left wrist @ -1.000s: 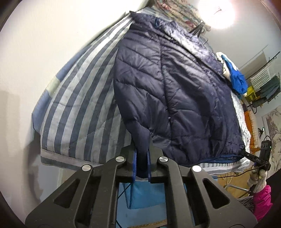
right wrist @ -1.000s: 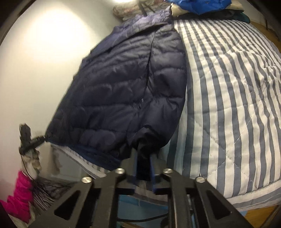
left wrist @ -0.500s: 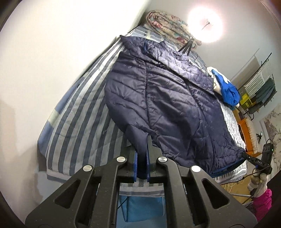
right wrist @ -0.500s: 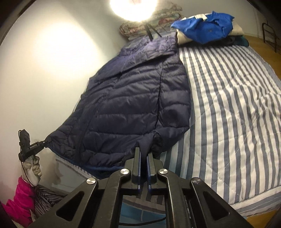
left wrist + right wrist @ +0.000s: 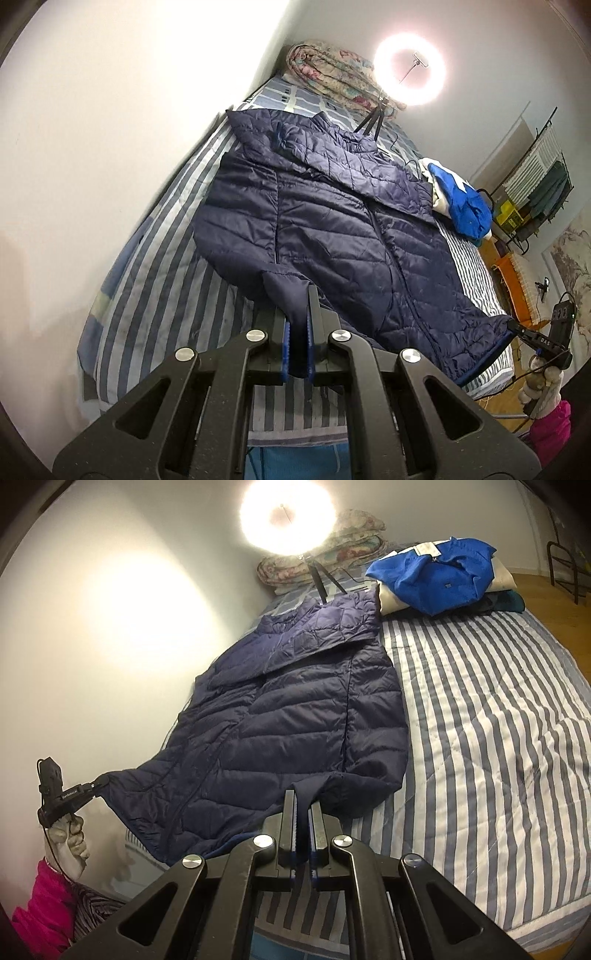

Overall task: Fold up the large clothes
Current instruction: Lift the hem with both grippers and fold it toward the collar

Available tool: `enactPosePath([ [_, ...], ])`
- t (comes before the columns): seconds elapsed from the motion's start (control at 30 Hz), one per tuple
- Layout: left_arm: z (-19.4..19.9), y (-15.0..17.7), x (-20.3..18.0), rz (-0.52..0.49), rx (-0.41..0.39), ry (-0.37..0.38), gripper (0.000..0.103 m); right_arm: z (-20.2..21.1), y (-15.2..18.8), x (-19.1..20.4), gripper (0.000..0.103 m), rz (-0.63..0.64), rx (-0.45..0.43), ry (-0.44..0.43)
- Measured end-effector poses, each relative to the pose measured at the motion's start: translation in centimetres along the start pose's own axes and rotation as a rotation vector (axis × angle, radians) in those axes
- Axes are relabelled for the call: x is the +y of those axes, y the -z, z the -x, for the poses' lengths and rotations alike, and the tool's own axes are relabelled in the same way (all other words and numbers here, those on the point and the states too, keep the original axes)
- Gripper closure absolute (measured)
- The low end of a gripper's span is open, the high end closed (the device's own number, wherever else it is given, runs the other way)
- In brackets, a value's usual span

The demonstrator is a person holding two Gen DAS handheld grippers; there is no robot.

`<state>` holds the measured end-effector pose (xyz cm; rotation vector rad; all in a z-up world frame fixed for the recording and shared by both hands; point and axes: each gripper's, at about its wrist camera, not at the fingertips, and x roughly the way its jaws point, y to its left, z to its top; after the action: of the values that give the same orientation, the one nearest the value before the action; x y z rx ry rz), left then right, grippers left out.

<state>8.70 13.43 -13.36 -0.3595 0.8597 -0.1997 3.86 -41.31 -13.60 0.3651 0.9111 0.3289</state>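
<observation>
A navy quilted puffer jacket (image 5: 351, 240) (image 5: 295, 720) lies lengthwise on the striped bed, collar at the far end. My left gripper (image 5: 299, 314) is shut on one near hem corner, and dark fabric fills the gap between its blue pads. My right gripper (image 5: 303, 801) is shut on the other hem corner. Each view also shows the other gripper pinching its corner: the right gripper (image 5: 511, 325) at the far right, the left gripper (image 5: 100, 781) at the far left. Both corners are raised off the bed and the hem hangs between them.
The striped bedcover (image 5: 480, 738) stretches to the right of the jacket. A pile with a bright blue garment (image 5: 436, 576) sits at the far end, beside a rolled floral quilt (image 5: 332, 77) and a ring light on a tripod (image 5: 408, 68). A white wall (image 5: 110, 147) runs along the bed.
Both grippers have risen with the hem corners still held. The near end of the jacket has lifted, and more of the bed and the far end now shows.
</observation>
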Motion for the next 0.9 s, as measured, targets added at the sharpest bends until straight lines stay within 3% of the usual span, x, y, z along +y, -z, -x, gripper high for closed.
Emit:
enactPosePath([
  [0.23, 0.4, -2.8, -0.5, 0.000, -0.031, -0.012, 0.099, 0.8, -2.5, 0.2, 0.101, -0.010, -0.052, 0.004],
  [0.47, 0.3, -8.0, -1.9, -0.013, -0.078, -0.009, 0.099, 1.0, -6.9, 0.9, 0.101, 0.003, -0.106, 0.038],
  [0.7, -2.1, -13.2, -3.1, -0.037, -0.130, -0.013, 0.099, -1.1, -12.8, 0.1, 0.101, -0.020, -0.145, 0.097],
  [0.9, -6.8, -18.3, -3.6, -0.081, -0.152, -0.054, 0.099, -4.8, -18.5, 0.0, 0.101, 0.007, -0.165, 0.163],
])
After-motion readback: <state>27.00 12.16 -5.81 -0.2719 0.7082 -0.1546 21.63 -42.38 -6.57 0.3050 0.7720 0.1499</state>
